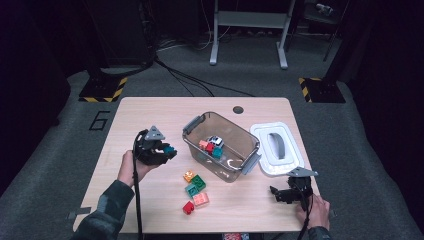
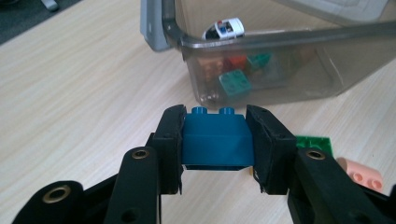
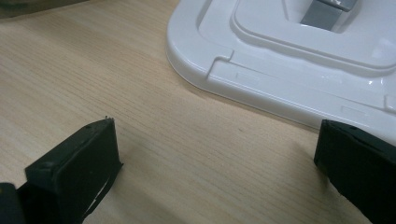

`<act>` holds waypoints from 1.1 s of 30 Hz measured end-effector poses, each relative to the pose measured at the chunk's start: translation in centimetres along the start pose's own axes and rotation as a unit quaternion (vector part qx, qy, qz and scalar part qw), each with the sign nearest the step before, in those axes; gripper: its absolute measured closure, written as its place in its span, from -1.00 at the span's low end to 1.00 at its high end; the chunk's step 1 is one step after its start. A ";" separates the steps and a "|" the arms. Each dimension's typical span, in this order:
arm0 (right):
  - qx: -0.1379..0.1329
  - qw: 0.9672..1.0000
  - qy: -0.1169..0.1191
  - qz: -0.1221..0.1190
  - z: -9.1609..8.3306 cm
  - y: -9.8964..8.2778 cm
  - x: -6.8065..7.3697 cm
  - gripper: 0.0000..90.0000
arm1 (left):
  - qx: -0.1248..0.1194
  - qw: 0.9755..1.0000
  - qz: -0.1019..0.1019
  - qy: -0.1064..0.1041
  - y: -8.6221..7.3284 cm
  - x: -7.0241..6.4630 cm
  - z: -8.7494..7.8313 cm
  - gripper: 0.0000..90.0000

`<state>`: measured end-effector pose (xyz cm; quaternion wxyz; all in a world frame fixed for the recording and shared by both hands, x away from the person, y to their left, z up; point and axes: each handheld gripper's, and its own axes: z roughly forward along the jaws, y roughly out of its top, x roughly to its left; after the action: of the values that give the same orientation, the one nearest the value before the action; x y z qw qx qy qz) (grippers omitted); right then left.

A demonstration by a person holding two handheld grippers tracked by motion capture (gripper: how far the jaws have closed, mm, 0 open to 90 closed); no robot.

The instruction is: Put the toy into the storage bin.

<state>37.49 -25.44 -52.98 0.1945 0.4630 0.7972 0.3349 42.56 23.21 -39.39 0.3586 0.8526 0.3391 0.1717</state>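
My left gripper (image 1: 169, 150) is shut on a blue brick (image 2: 215, 137), studs up, lifted above the table to the left of the clear plastic bin (image 1: 240, 135). In the left gripper view both pads press the brick's sides. The bin (image 2: 289, 60) holds several bricks and a small toy police car (image 2: 224, 29). My right gripper (image 1: 275, 192) rests low near the table's front right corner, jaws wide apart and nothing between them (image 3: 215, 154), just in front of the white lid (image 3: 299, 60).
Loose bricks lie in front of the bin: orange (image 1: 189, 175), green (image 1: 199, 183), pink (image 1: 201, 199) and red (image 1: 188, 207). The white lid (image 1: 277, 149) with a grey handle lies right of the bin. The table's left half is bare wood.
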 end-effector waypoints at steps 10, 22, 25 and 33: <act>0.000 1.000 0.000 0.000 0.0 0.0 0.0 -1.00 | -0.013 1.000 0.025 0.003 3.1 -0.3 -0.8 0.31; 0.001 1.000 0.001 0.000 0.0 0.0 0.0 -1.00 | -0.029 0.998 0.049 0.007 6.7 -0.5 -0.5 0.31; 0.001 1.000 0.001 -0.001 0.0 0.0 0.0 -1.00 | -0.026 0.998 0.052 0.004 7.3 -0.7 0.2 0.31; 0.002 1.000 0.001 -0.002 0.0 0.0 0.0 -1.00 | -0.012 0.998 0.059 -0.012 8.3 -1.3 2.7 0.31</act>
<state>37.52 -25.48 -52.97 0.1936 0.4614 0.7989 0.3338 46.82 16.75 -35.26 0.3619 0.8687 0.2821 0.1866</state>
